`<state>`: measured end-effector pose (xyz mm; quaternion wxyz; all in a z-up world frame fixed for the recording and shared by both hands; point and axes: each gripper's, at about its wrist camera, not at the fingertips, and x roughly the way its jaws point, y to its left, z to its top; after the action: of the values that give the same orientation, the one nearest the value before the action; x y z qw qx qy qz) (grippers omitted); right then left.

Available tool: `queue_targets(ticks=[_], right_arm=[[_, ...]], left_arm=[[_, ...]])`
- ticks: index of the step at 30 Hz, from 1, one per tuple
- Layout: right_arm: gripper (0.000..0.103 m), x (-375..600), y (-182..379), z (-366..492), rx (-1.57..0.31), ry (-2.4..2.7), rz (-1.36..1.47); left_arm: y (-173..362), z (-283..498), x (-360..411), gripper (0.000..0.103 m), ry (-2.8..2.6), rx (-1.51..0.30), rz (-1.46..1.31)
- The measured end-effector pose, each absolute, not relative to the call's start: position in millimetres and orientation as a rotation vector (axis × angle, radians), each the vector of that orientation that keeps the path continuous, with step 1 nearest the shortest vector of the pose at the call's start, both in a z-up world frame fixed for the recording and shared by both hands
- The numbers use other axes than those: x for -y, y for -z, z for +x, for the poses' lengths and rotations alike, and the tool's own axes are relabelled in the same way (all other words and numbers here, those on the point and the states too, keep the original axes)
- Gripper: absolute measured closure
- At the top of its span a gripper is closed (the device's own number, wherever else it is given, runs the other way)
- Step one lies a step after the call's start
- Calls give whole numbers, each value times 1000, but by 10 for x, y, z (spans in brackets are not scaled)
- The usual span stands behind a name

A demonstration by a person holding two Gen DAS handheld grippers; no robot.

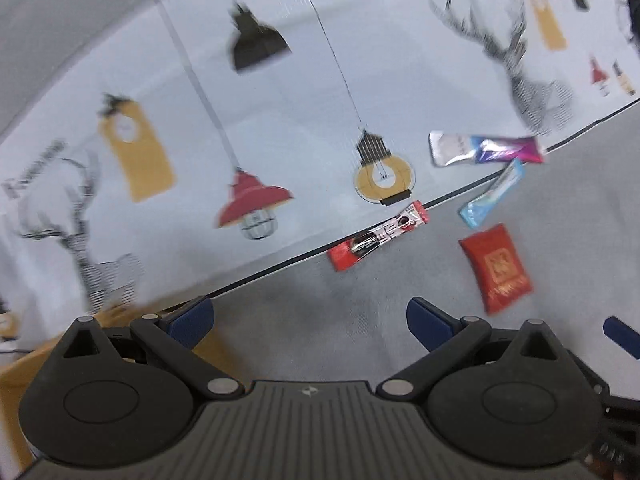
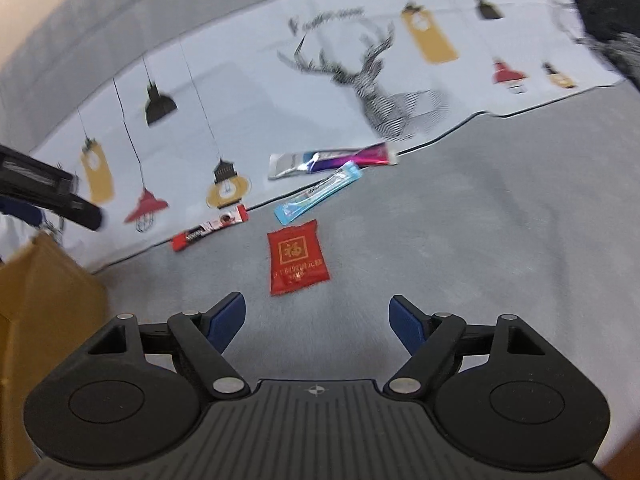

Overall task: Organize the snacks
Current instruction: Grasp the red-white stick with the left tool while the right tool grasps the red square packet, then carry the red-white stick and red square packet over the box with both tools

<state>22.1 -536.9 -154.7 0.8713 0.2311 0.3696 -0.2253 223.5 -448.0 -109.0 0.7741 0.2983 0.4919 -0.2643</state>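
Left wrist: left gripper (image 1: 308, 322) fingers apart, empty. Red pouch (image 1: 496, 268) lay on grey desk (image 1: 320, 300), right of centre; blue stick (image 1: 492, 194) and red bar (image 1: 378, 236) beyond. Right wrist: right gripper (image 2: 318, 320) fingers apart, empty; red pouch (image 2: 296, 262) just ahead, box (image 2: 40, 292) left.

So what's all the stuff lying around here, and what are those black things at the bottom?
red packet: 1, red with gold print, on grey surface, nearest the right tongs
light blue stick: 1, on grey surface, beyond the red packet
red-black bar: 1, across the cloth's edge
silver-purple pack: 1, on the cloth's edge, farthest
printed cloth: 1, pale, lamp and deer prints
cardboard box: 1, brown, far left
left tongs: open, empty
right tongs: open, empty
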Motion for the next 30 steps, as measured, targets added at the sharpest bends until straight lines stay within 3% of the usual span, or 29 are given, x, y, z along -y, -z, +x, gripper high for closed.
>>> queue_targets(ticks=[6, 10, 15, 16, 18, 19, 20, 30], right_arm=[[22, 5522, 1987, 837, -861, 446, 403], [10, 5557, 2200, 1020, -871, 445, 329], [6, 5490, 2304, 1085, -857, 438, 215], [9, 5486, 2309, 1068, -845, 438, 206], [34, 5475, 2290, 1043, -812, 428, 181], [55, 5459, 2268, 1034, -801, 417, 173], [56, 5442, 2255, 1036, -810, 418, 164], [57, 5268, 1832, 536, -761, 487, 317]], left_arm=[[1736, 2519, 4847, 0, 602, -1083, 683], [1984, 2681, 4988, 0, 620, -1095, 705], [2097, 2772, 4997, 0, 642, -1113, 680], [2089, 2766, 4982, 7, 648, -1114, 673], [2016, 2724, 4922, 39, 713, -1134, 618], [1974, 2685, 4902, 78, 710, -1130, 615], [1953, 2650, 4887, 99, 714, -1139, 621], [1307, 2129, 4351, 99, 725, -1091, 516]])
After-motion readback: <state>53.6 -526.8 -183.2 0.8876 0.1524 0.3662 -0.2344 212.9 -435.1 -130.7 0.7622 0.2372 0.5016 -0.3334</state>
